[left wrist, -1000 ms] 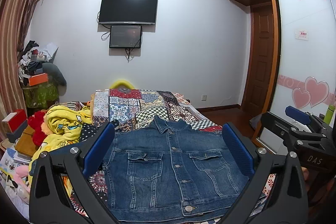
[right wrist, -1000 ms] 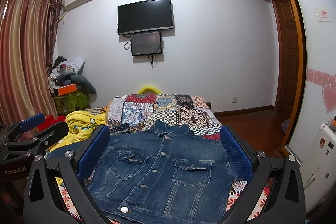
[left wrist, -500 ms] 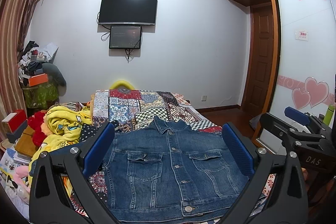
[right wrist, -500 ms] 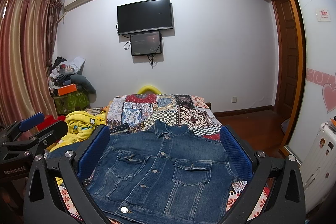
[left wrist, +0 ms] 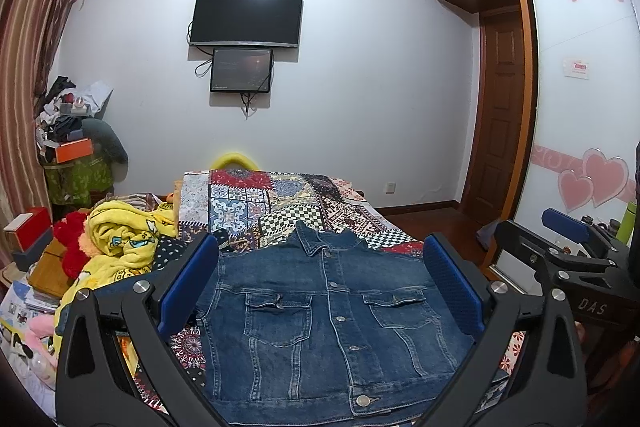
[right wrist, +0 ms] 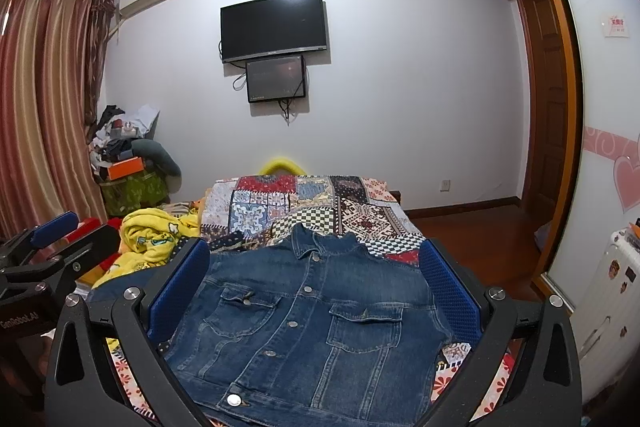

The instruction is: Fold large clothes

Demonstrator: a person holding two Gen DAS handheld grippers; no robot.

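Note:
A blue denim jacket (left wrist: 328, 315) (right wrist: 308, 319) lies flat and buttoned on the patchwork bedspread (left wrist: 272, 203) (right wrist: 320, 203), collar toward the far wall, sleeves tucked out of sight. My left gripper (left wrist: 320, 283) hovers above its near hem, open, blue pads wide apart with nothing between them. My right gripper (right wrist: 312, 283) hangs the same way, open and empty. Each gripper shows in the other's view: the right gripper (left wrist: 568, 259) at the right edge, the left gripper (right wrist: 48, 247) at the left edge.
A crumpled yellow blanket (left wrist: 124, 239) (right wrist: 156, 235) and red plush (left wrist: 72, 239) lie left of the jacket. Boxes and clutter (left wrist: 72, 147) stack by the curtain (right wrist: 44, 107). A TV (left wrist: 246, 17) hangs on the far wall. A wardrobe door (left wrist: 580, 107) and wooden floor (right wrist: 480, 239) are to the right.

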